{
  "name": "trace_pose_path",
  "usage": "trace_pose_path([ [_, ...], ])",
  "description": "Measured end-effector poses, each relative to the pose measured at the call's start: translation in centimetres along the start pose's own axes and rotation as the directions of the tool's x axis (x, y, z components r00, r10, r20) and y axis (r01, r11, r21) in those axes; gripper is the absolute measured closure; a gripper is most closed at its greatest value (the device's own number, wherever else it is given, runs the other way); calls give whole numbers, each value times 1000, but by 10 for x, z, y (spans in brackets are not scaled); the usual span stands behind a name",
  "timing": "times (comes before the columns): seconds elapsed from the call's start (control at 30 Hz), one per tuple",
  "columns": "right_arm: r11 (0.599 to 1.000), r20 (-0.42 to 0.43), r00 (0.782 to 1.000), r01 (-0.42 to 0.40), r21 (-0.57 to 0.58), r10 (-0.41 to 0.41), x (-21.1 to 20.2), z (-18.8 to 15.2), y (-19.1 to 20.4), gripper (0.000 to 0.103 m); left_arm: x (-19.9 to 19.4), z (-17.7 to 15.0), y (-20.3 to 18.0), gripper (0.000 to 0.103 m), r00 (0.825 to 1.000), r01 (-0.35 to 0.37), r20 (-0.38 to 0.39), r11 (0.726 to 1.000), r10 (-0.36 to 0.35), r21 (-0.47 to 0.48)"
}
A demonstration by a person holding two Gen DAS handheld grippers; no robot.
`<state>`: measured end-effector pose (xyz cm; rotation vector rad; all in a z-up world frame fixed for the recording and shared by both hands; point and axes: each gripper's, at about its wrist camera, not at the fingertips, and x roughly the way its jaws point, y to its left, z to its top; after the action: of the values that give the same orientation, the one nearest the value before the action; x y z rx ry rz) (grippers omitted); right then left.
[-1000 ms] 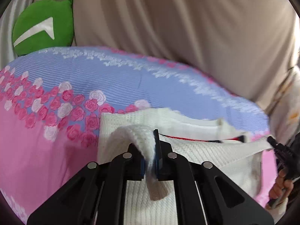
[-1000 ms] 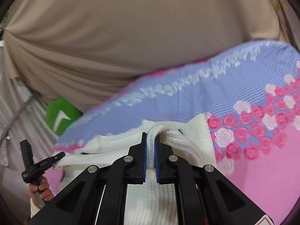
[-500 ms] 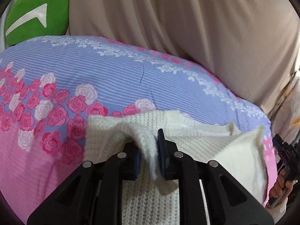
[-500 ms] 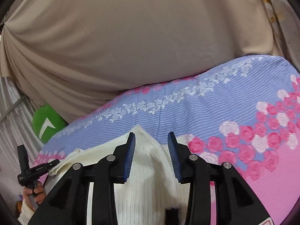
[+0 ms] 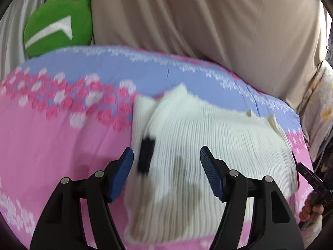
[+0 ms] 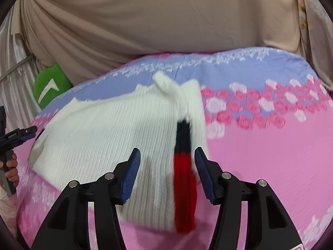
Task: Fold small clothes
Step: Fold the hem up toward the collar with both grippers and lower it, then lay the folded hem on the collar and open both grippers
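Note:
A small white knit sweater point(image 5: 208, 137) lies folded on the flowered bedspread point(image 5: 52, 145). In the right wrist view the same sweater point(image 6: 108, 129) shows a sleeve with a black and red cuff point(image 6: 184, 166) laid over its right side. My left gripper point(image 5: 166, 173) hovers over the sweater's near left part, its jaws opening, pads not touching the knit. My right gripper point(image 6: 167, 171) hangs over the sweater's near right edge and the cuff, jaws opening too, nothing pressed between them. Each view catches the other gripper at its edge, held by a hand point(image 5: 312, 208).
A beige curtain point(image 5: 208, 20) hangs behind the bed. A green cushion point(image 5: 58, 27) with a white mark sits at the far left corner. The pink and blue bedspread point(image 6: 270, 145) extends bare to the sweater's left and right.
Both grippers were shut on folds of the white sweater; both have let go and opened wide. The sweater now lies flat and the grippers have drawn back toward the near edge.

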<state>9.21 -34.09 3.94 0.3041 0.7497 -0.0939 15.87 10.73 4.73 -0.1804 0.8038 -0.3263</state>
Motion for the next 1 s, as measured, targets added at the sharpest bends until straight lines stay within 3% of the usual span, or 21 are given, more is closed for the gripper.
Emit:
trace_pose_path([
  [0.13, 998, -42, 998, -35, 55, 37, -1, -24, -8, 47, -3, -34, 16, 45, 996, 26, -79, 999, -28, -28],
  [0.17, 998, -50, 998, -37, 60, 40, 0, -27, -8, 49, 1, -39, 18, 64, 993, 32, -112, 999, -36, -31],
  [0.2, 998, -41, 999, -27, 50, 29, -1, -28, -5, 69, 4, -42, 18, 84, 990, 34, -134, 999, -38, -32],
  [0.23, 999, -39, 999, -22, 37, 24, -4, -26, -3, 94, 3, -43, 17, 86, 991, 22, -132, 999, -26, -26],
  [0.27, 998, -31, 999, -43, 43, 44, -9, -24, -2, 94, -1, -42, 16, 94, 991, 37, -126, 999, -40, -29],
  [0.33, 992, 30, 995, -101, 78, 98, -34, -20, -2, 95, -18, -39, 14, 95, 992, 60, -107, 998, -64, -36],
  [0.43, 989, 80, 991, -116, 92, 109, -72, -27, -4, 96, -49, -45, 15, 96, 992, 85, -88, 996, -87, -30],
  [0.5, 991, 44, 995, -94, 98, 90, -79, -40, -9, 96, -58, -55, 20, 96, 991, 77, -107, 997, -79, -29],
  [0.57, 996, -45, 999, -25, 89, 29, -66, -59, -14, 96, -51, -72, 28, 96, 985, 47, -163, 998, -53, -43],
  [0.63, 996, -135, 991, 12, 90, 1, -44, -74, -22, 95, -32, -89, 37, 96, 975, 36, -215, 997, -50, -66],
  [0.7, 995, -125, 992, 6, 96, 6, -47, -73, -24, 94, -37, -90, 37, 92, 981, 49, -184, 996, -61, -74],
  [0.77, 996, -80, 997, 21, 90, -14, -61, -60, -21, 83, -51, -82, 33, 87, 987, 56, -145, 995, -67, -77],
  [0.83, 998, -9, 999, 35, 49, -35, -74, -37, -14, 62, -65, -63, 27, 63, 995, 61, -80, 996, -66, -57],
  [0.87, 999, 20, 999, 41, 30, -42, -75, -25, -11, 59, -69, -52, 22, 49, 997, 65, -46, 997, -67, -47],
  [0.97, 999, 83, 996, 36, -29, -33, -63, 18, 3, 49, -58, -11, 4, 44, 997, 74, 23, 997, -74, -4],
  [1.0, 998, 91, 995, 37, -45, -33, -53, 31, 6, 44, -44, 4, -3, 37, 997, 76, 26, 997, -76, 10],
])
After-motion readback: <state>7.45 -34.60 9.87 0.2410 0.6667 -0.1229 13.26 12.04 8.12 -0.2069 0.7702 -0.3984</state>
